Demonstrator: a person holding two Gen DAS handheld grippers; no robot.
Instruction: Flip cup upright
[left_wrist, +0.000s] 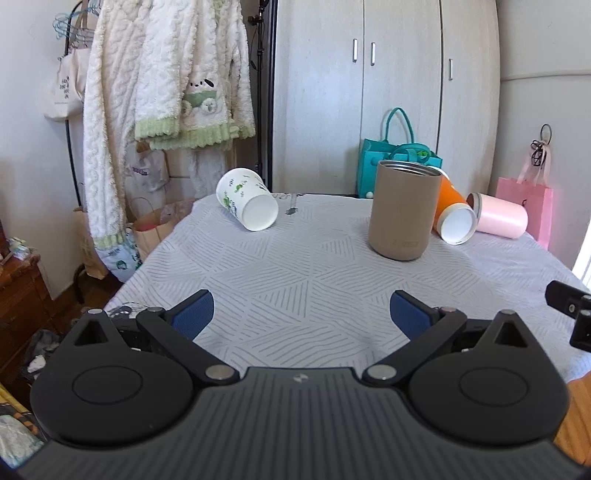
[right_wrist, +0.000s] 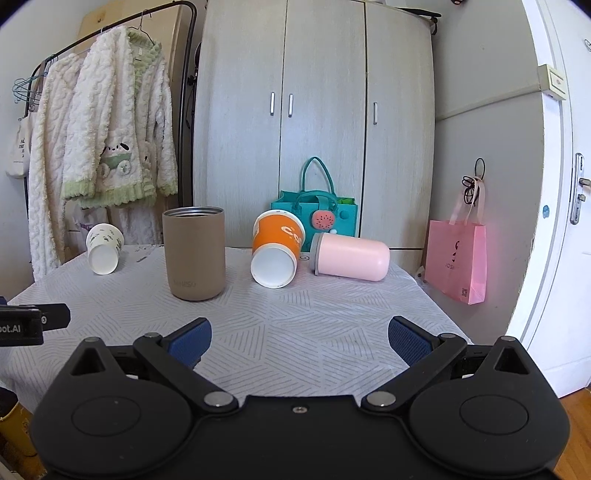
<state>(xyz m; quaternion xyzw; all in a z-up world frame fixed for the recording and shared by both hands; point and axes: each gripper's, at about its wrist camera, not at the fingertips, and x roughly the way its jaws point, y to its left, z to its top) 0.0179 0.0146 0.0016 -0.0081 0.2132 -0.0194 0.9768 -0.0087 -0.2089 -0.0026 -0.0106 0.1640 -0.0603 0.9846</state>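
A tan tumbler (left_wrist: 404, 210) (right_wrist: 194, 253) stands upright on the table. A white paper cup with green print (left_wrist: 246, 199) (right_wrist: 103, 249) lies on its side at the far left, base toward me. An orange paper cup (left_wrist: 453, 214) (right_wrist: 276, 248) lies tilted, base toward me, beside a pink cup (left_wrist: 498, 216) (right_wrist: 351, 257) lying on its side. My left gripper (left_wrist: 302, 312) is open and empty over the near table. My right gripper (right_wrist: 300, 338) is open and empty, well short of the cups.
The table wears a white patterned cloth (left_wrist: 295, 280) (right_wrist: 295, 314). A teal bag (right_wrist: 314, 210) stands behind it against a wardrobe (right_wrist: 314, 110). A pink bag (right_wrist: 456, 260) hangs at right. Robes (left_wrist: 147, 92) hang on a rack at left.
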